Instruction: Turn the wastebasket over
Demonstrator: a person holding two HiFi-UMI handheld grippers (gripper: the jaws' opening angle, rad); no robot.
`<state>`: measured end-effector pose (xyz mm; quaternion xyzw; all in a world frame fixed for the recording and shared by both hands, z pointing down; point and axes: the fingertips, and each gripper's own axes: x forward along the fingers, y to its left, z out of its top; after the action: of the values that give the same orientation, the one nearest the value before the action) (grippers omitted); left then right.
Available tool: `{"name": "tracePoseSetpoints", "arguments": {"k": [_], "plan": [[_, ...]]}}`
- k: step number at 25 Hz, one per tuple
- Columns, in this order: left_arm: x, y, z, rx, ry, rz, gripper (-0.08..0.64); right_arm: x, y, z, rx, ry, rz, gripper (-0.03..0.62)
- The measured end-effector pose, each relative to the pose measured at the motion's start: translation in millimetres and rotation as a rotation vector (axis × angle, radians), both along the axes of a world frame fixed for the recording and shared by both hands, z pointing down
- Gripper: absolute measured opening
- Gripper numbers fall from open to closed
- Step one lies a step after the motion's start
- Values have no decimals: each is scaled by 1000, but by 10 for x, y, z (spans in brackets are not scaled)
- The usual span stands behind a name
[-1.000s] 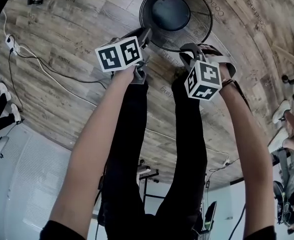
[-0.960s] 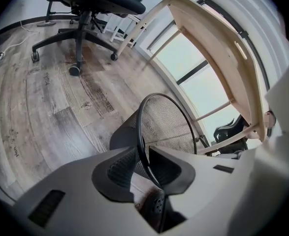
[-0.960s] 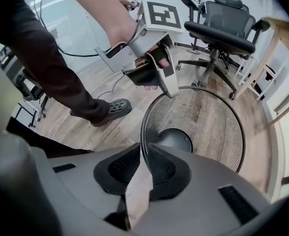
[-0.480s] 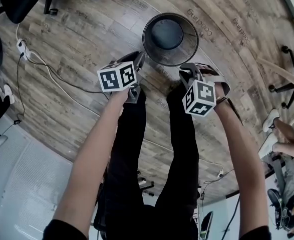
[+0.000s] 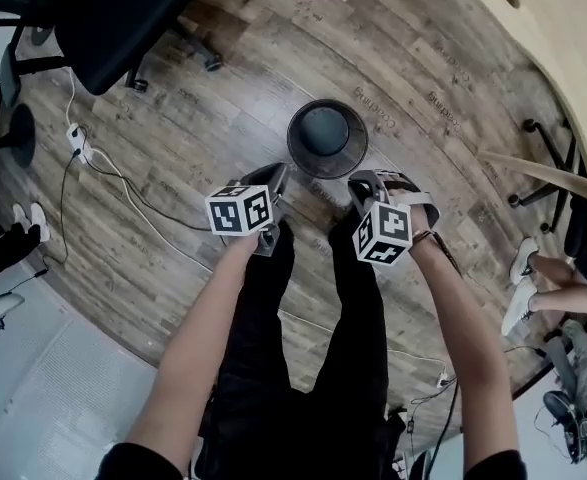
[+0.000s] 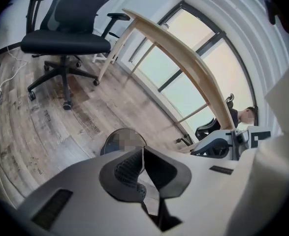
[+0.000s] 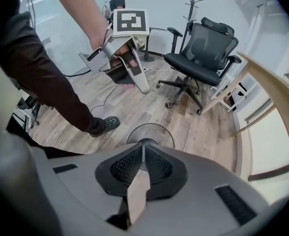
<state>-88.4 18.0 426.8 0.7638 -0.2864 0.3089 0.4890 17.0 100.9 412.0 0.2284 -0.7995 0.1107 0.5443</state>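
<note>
Wastebasket (image 5: 327,138): upright, mouth up, long axis vertical, upper centre.
Room: bare floor (image 5: 223,98) all round; chair (image 5: 123,18) upper left, table (image 5: 553,48) upper right.
Left gripper (image 5: 273,176): jaws just closed, empty.
Right gripper (image 5: 365,184): jaws just closed, empty.

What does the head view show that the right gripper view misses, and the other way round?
Only the head view: the marker cube on the right gripper and a white power strip on the floor. Only the right gripper view: a coat rack by the wall. Both: the upright wastebasket, the black office chair and the left gripper.
</note>
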Motion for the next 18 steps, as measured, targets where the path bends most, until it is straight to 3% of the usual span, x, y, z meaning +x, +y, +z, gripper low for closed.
{"name": "tracePoseSetpoints", "arguments": {"k": [4,9,18], "plan": [[52,-23,-512,45,46,49,25,76,-25,-462,34,12,22,38],[66,58,-1258,130,66,126,18,147,7,-1146,49,-18,148,32],[366,115,-2546,285,131,262,18,203,-173,-2480,212,-98,308,32]]}}
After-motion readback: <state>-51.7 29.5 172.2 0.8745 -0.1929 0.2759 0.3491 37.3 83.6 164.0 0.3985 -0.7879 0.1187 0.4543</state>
